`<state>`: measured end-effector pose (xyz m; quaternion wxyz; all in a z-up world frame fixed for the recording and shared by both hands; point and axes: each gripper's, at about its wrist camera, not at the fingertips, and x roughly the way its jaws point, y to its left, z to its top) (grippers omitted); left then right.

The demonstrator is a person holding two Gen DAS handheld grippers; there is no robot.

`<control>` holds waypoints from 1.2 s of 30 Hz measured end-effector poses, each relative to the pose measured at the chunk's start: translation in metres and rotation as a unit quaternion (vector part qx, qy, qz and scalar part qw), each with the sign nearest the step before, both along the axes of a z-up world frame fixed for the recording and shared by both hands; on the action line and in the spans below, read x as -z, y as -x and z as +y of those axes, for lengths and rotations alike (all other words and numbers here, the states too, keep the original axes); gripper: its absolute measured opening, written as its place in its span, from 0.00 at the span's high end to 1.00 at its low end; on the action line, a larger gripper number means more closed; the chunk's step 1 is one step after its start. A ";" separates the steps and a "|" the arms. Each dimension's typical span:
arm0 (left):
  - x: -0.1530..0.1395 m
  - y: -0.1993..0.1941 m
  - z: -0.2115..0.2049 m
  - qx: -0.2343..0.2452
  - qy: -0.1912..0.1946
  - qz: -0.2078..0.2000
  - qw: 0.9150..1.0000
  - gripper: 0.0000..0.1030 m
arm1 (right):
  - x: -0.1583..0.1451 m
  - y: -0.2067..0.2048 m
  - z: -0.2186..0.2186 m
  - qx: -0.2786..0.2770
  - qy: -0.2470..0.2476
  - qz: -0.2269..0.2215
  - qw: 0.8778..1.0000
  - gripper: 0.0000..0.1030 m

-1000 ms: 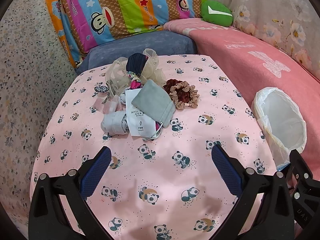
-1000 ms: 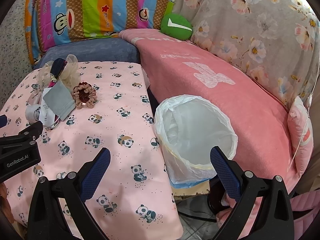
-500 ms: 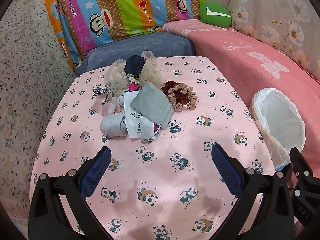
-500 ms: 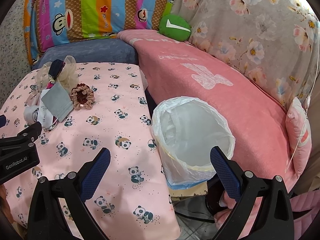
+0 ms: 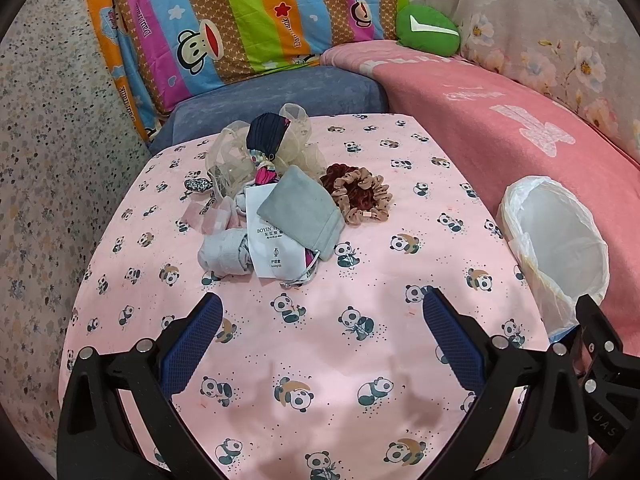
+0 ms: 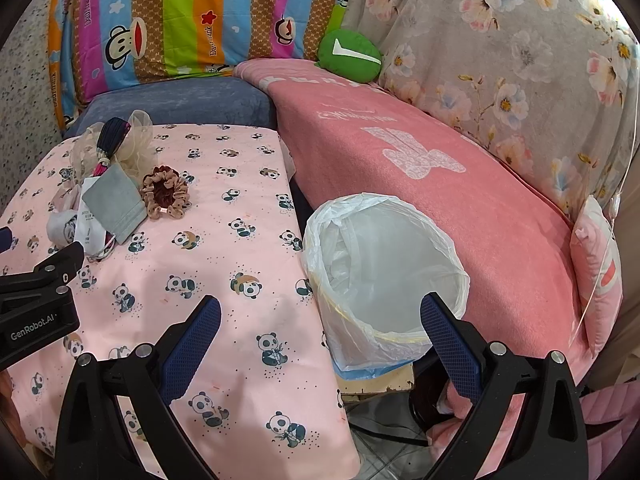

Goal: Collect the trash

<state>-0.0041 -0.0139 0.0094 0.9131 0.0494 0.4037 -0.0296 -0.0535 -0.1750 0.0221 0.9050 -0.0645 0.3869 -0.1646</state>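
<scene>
Trash [image 5: 276,208] lay in a small heap toward the far left of the surface [image 5: 320,360], which was covered by a pink panda-print cloth. The heap held a grey pouch [image 5: 304,210] resting on a white printed packet [image 5: 276,252], a grey wad [image 5: 226,252] just left of the packet, a brown scrunchie [image 5: 356,196] touching the pouch's right edge, and beige sheer fabric [image 5: 236,160] with a dark pleated piece [image 5: 266,134] at the back. A small spotted item [image 5: 197,185] sat just left of the heap.

Off the surface's right edge stood a bin [image 6: 384,276] lined with a white bag, between the surface and a pink blanket [image 6: 420,168].

Left gripper [image 5: 320,344] hovered over the near part of the surface, well short of the heap, its fingers [image 5: 188,348] spread wide and holding nothing. Right gripper [image 6: 320,344] hung over the gap between surface and bin, fingers [image 6: 450,348] likewise wide apart and empty; its right finger overlapped the bin's near rim in the right wrist view.

A striped monkey-print pillow [image 5: 248,20] and a green cushion [image 5: 426,30] lay beyond.
</scene>
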 end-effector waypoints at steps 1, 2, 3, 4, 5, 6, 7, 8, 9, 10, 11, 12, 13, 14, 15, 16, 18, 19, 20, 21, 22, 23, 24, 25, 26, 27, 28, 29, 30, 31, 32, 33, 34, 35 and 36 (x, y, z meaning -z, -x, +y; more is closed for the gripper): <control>0.000 0.000 0.000 0.000 0.000 0.000 1.000 0.07 | 0.000 0.000 0.000 0.000 0.000 0.000 1.000 0.07; 0.000 0.000 0.000 0.000 0.000 0.000 1.000 0.07 | 0.000 0.000 0.000 0.000 0.000 0.000 1.000 0.07; 0.000 0.000 0.000 0.000 0.001 0.000 1.000 0.07 | 0.000 0.000 0.000 0.000 0.000 0.000 1.000 0.07; 0.000 0.000 0.000 0.000 0.002 0.000 1.000 0.07 | 0.000 0.000 0.000 0.000 0.000 0.000 1.000 0.07; 0.000 0.000 0.000 0.000 0.000 0.000 1.000 0.07 | 0.000 0.000 0.000 0.001 0.000 0.000 1.000 0.07; 0.000 0.000 0.000 0.000 0.000 0.000 1.000 0.07 | 0.000 0.000 0.000 0.000 0.000 0.000 1.000 0.07; 0.000 0.000 -0.001 0.000 0.000 0.000 1.000 0.07 | 0.000 0.000 0.000 0.000 0.000 0.000 1.000 0.07; 0.000 0.000 0.000 0.000 0.000 0.001 1.000 0.07 | 0.000 0.000 0.001 0.000 0.000 0.001 1.000 0.07; 0.000 0.000 0.000 0.000 0.000 0.000 1.000 0.07 | 0.000 0.000 0.001 0.000 0.001 0.000 1.000 0.07; 0.000 0.000 -0.001 0.000 0.000 0.001 1.000 0.07 | 0.000 0.000 0.000 0.000 0.001 0.001 1.000 0.07; 0.000 0.001 0.001 0.000 0.001 0.000 1.000 0.07 | 0.000 0.000 0.000 0.000 0.000 0.000 1.000 0.07; 0.000 0.001 0.001 0.001 0.001 0.000 1.000 0.07 | 0.000 0.000 0.000 0.000 0.000 0.000 1.000 0.07; 0.000 0.001 0.001 0.001 0.002 0.000 1.000 0.07 | 0.001 0.000 0.001 0.000 0.000 0.000 1.000 0.07; 0.000 0.001 0.001 0.000 0.001 0.000 1.000 0.07 | 0.000 0.000 0.001 0.000 0.001 0.000 1.000 0.07; 0.000 0.001 0.000 0.000 0.001 0.000 1.000 0.07 | 0.001 0.000 0.001 0.000 0.000 0.000 1.000 0.07; 0.000 0.001 0.001 0.000 0.001 0.000 1.000 0.07 | 0.000 0.000 0.001 0.000 0.000 0.000 1.000 0.07; 0.000 0.001 0.001 0.001 0.001 0.000 1.000 0.07 | 0.000 0.000 0.000 0.001 0.001 0.000 1.000 0.07; 0.000 0.001 0.001 0.001 0.001 0.001 1.000 0.07 | 0.000 0.000 0.000 0.001 0.001 0.001 1.000 0.07; 0.000 0.001 0.001 0.001 0.001 0.001 1.000 0.07 | 0.000 0.000 -0.001 0.001 0.001 0.001 1.000 0.07; 0.000 0.001 0.001 0.000 0.002 0.000 1.000 0.07 | 0.000 0.000 -0.001 0.002 0.001 0.001 1.000 0.07; 0.000 0.001 0.001 0.000 0.002 0.001 1.000 0.07 | 0.000 0.000 -0.001 0.002 0.001 0.001 1.000 0.07; 0.000 0.001 0.001 0.000 0.001 0.001 1.000 0.07 | 0.000 0.000 -0.001 0.001 0.001 0.001 1.000 0.07; 0.001 0.001 0.001 0.001 0.001 0.000 1.000 0.07 | 0.000 0.000 -0.001 0.001 0.001 0.001 1.000 0.07; 0.000 0.001 0.001 0.001 0.002 0.000 1.000 0.07 | 0.000 0.000 -0.002 0.001 0.001 0.001 1.000 0.07; 0.000 0.001 0.001 0.001 0.001 -0.001 1.000 0.07 | 0.000 0.000 -0.002 0.001 0.001 0.001 1.000 0.07; 0.001 0.002 0.001 0.001 0.001 -0.002 1.000 0.07 | 0.000 0.000 -0.002 0.001 0.001 0.001 1.000 0.07; 0.001 0.002 0.001 0.002 0.000 -0.002 1.000 0.07 | 0.001 0.000 -0.002 0.001 0.001 0.001 1.000 0.07; 0.002 0.002 0.001 0.002 0.001 -0.002 1.000 0.07 | 0.001 0.000 -0.003 0.001 0.001 0.001 1.000 0.07; 0.002 0.002 0.001 0.002 0.002 -0.002 1.000 0.07 | 0.001 0.000 -0.003 0.001 0.002 0.001 1.000 0.07; 0.003 0.002 0.000 0.001 0.002 -0.002 1.000 0.07 | 0.001 0.000 -0.002 0.002 0.002 0.001 1.000 0.07; 0.002 0.003 0.001 0.002 0.002 -0.002 1.000 0.07 | 0.001 0.000 -0.002 0.002 0.001 0.001 1.000 0.07; 0.002 0.003 0.001 0.002 0.003 -0.002 1.000 0.07 | 0.001 0.000 -0.002 0.002 0.001 0.001 1.000 0.07; 0.003 0.003 0.001 0.002 0.003 -0.002 1.000 0.07 | 0.001 0.000 -0.002 0.002 0.001 0.001 1.000 0.07; 0.002 0.003 0.001 0.001 0.003 -0.002 1.000 0.07 | 0.001 0.000 -0.002 0.002 0.002 0.001 1.000 0.07; 0.002 0.003 0.001 0.002 0.003 -0.002 1.000 0.07 | 0.001 0.000 -0.002 0.002 0.002 0.001 1.000 0.07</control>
